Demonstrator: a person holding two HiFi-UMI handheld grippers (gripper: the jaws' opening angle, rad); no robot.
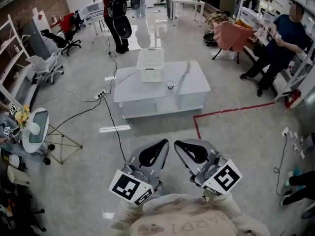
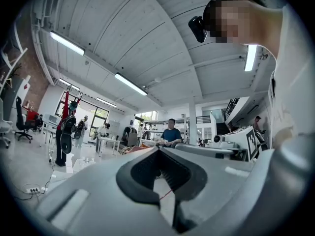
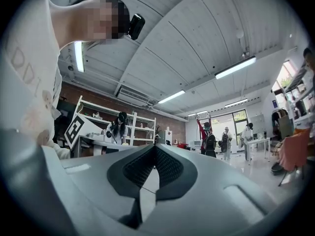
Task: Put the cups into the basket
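You're standing well back from the white worktop (image 1: 193, 80). Left gripper (image 1: 162, 145) and right gripper (image 1: 180, 145) are held at your chest, jaws closed on nothing. Out of reach, the cup (image 1: 170, 85) sits just beside the basket (image 1: 150, 64).

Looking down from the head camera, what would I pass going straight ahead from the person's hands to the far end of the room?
Left hand-held gripper and right hand-held gripper, side by side, both shut and empty → white table → cup → basket → standing person.
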